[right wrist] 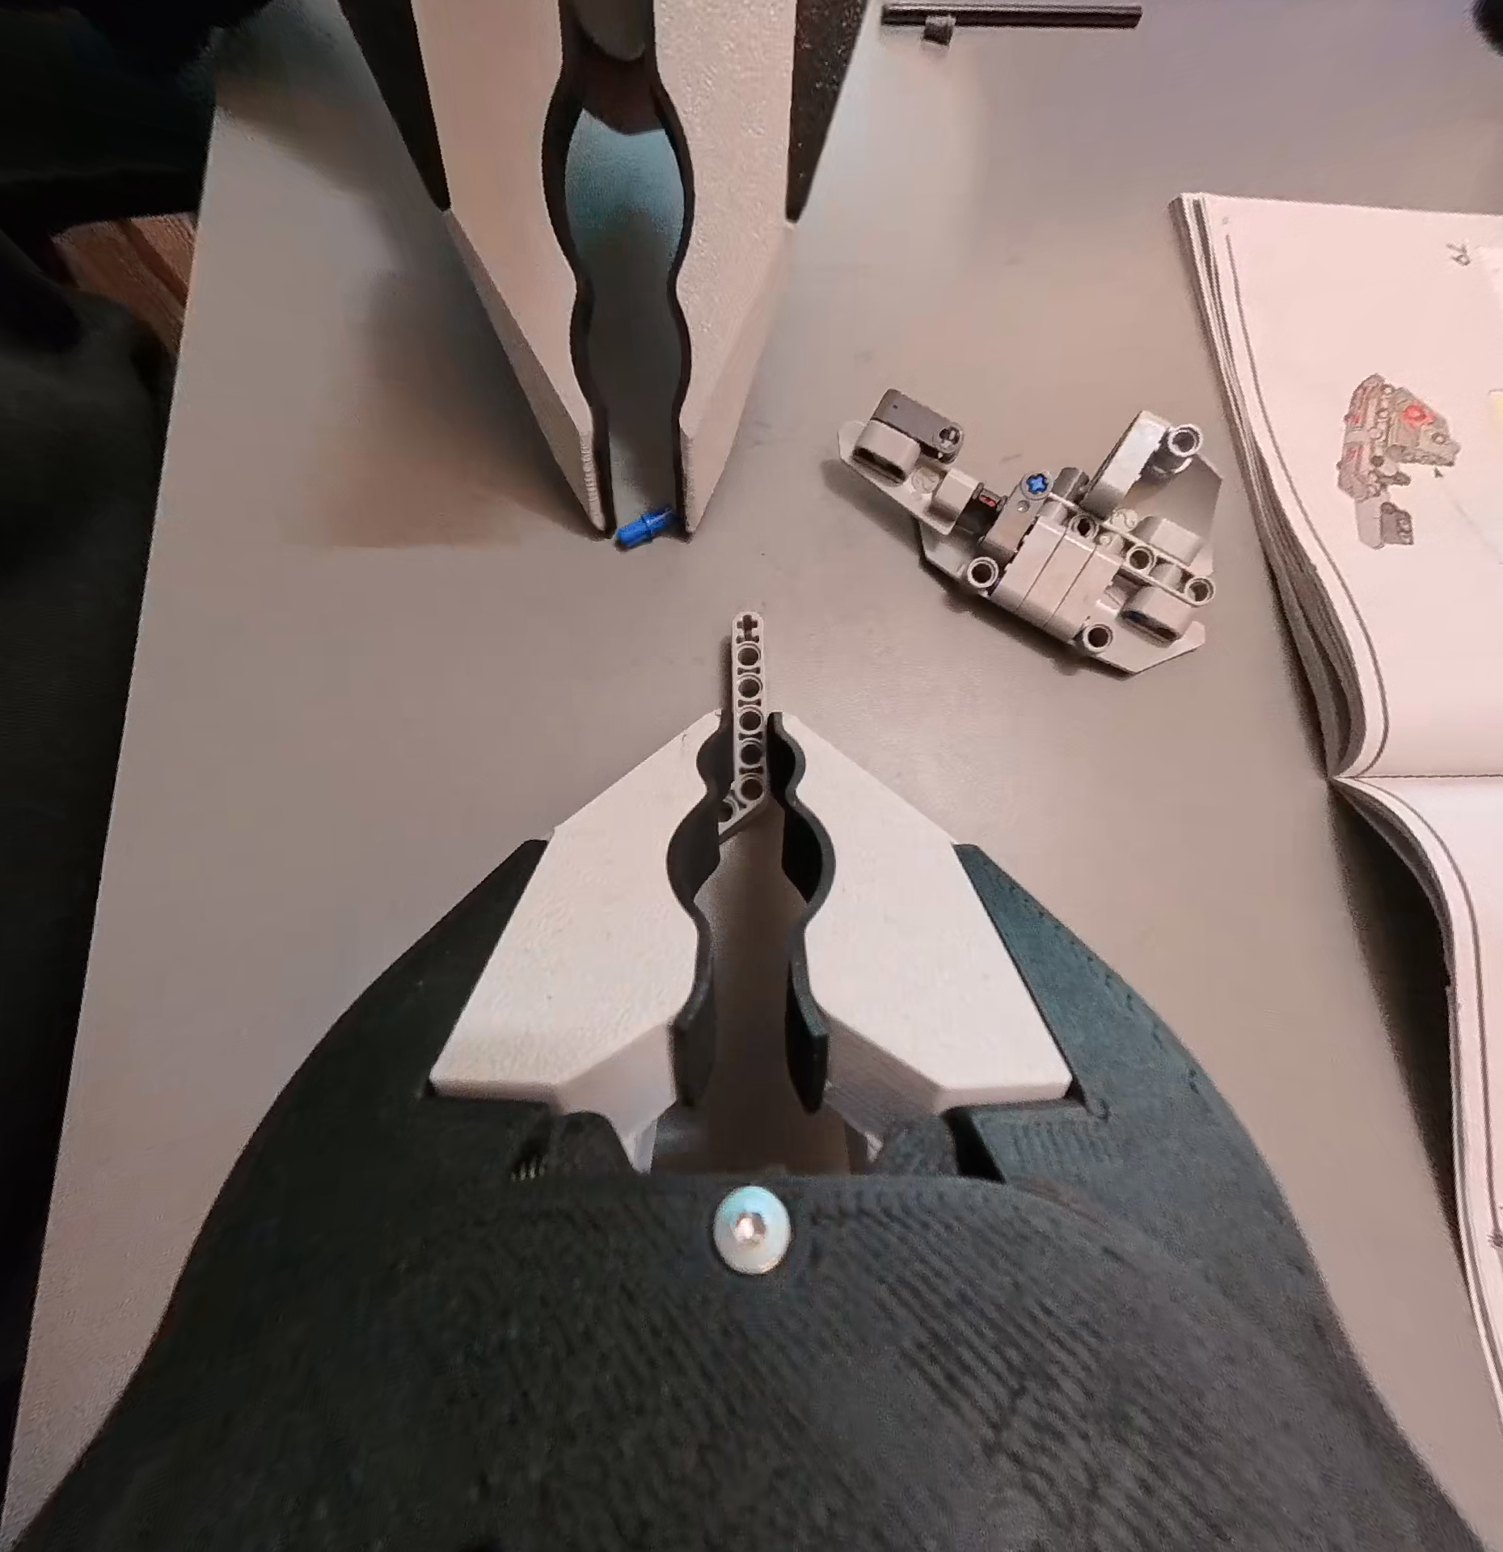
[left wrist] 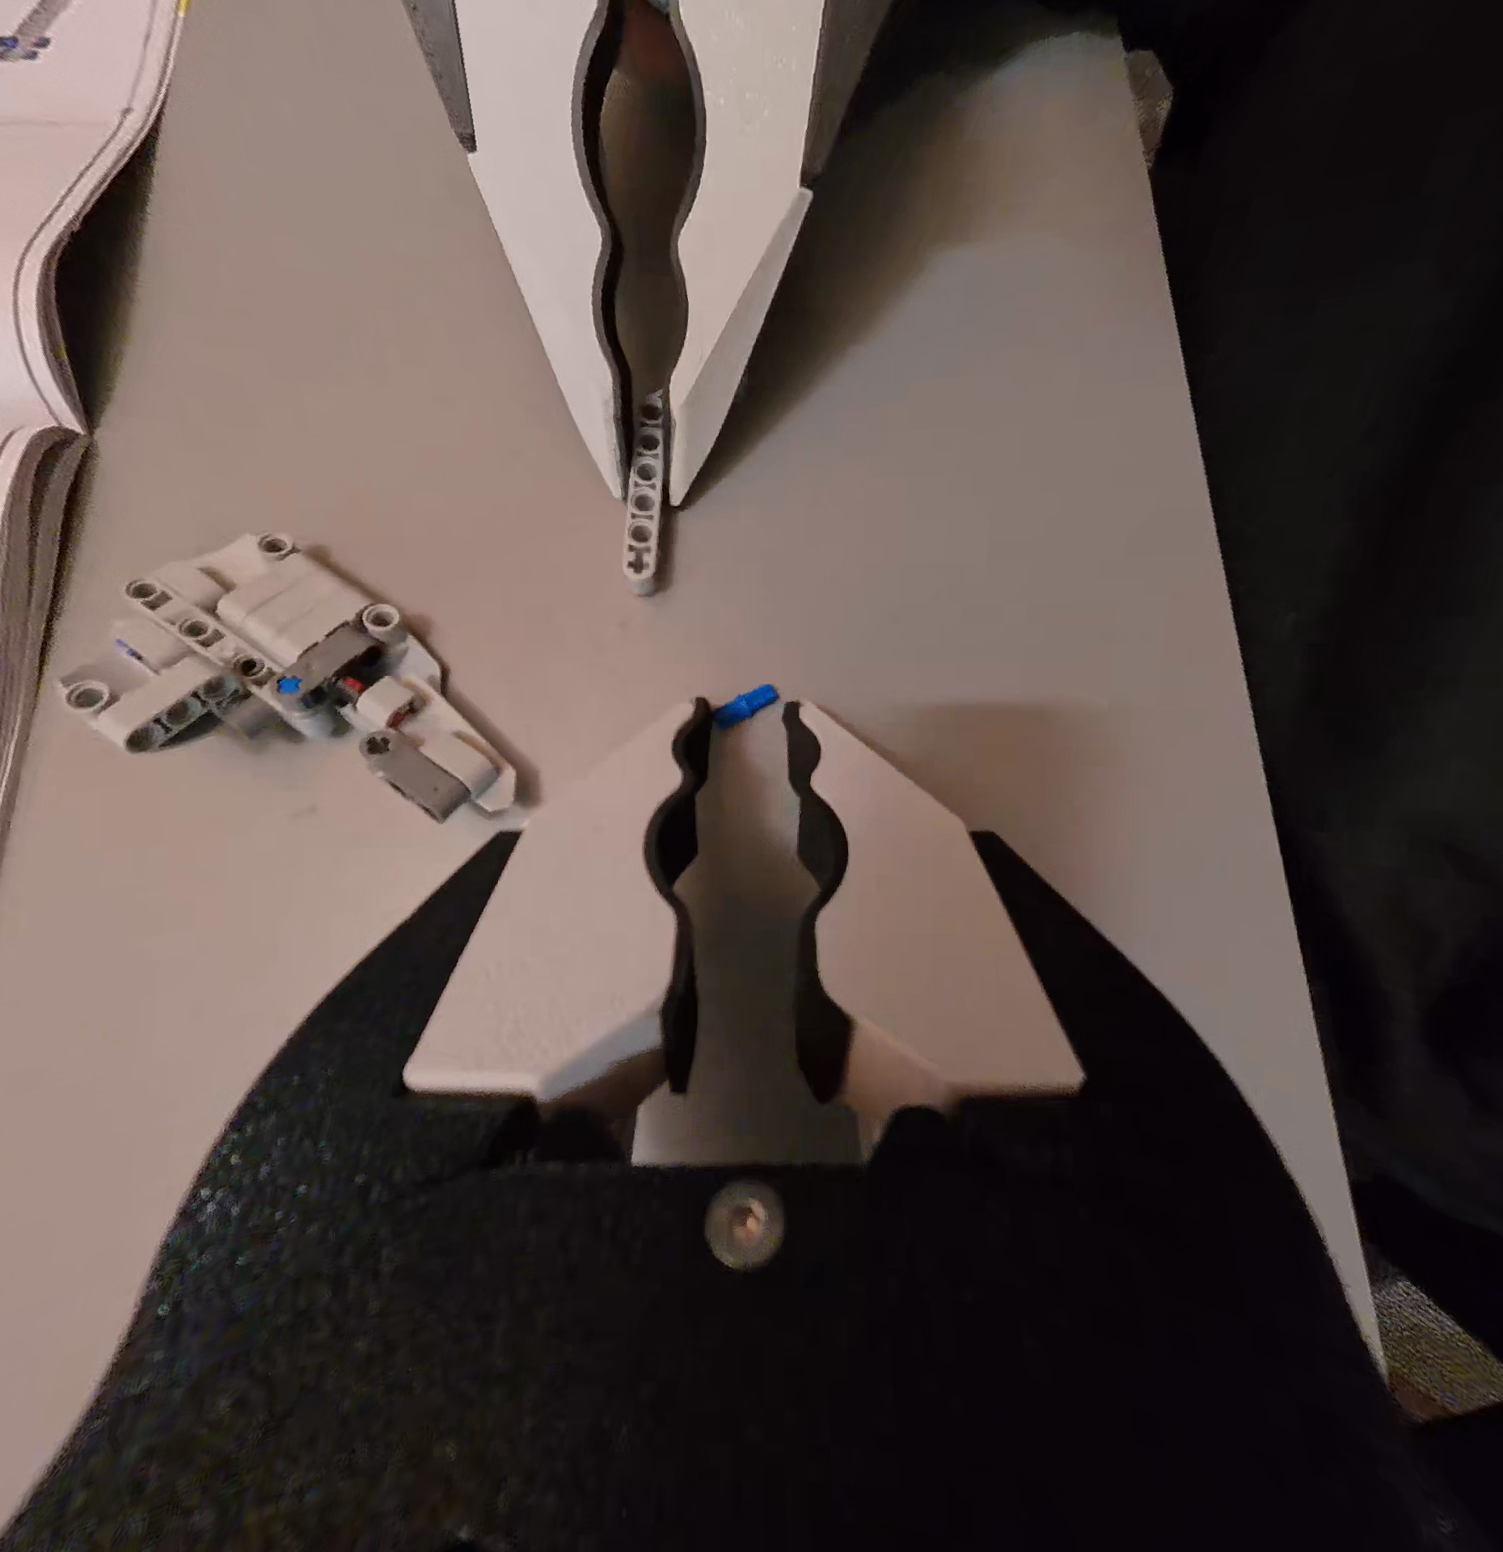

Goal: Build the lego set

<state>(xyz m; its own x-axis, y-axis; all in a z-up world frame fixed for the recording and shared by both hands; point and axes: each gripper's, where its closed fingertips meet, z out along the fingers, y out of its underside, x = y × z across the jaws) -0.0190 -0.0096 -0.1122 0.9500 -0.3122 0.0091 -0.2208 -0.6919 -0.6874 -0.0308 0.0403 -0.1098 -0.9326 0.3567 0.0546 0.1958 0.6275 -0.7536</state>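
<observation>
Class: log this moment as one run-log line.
left tool: open around blue pin on table | right tool: shut on grey beam | model: on table, untouched

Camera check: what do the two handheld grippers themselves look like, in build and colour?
Both match. The left gripper and right gripper each have two pale grey wedge-shaped fingers tapering to a point, lined with wavy black pads. These sit in a black textured body with one silver screw. No cables, sleeves or hands show.
</observation>
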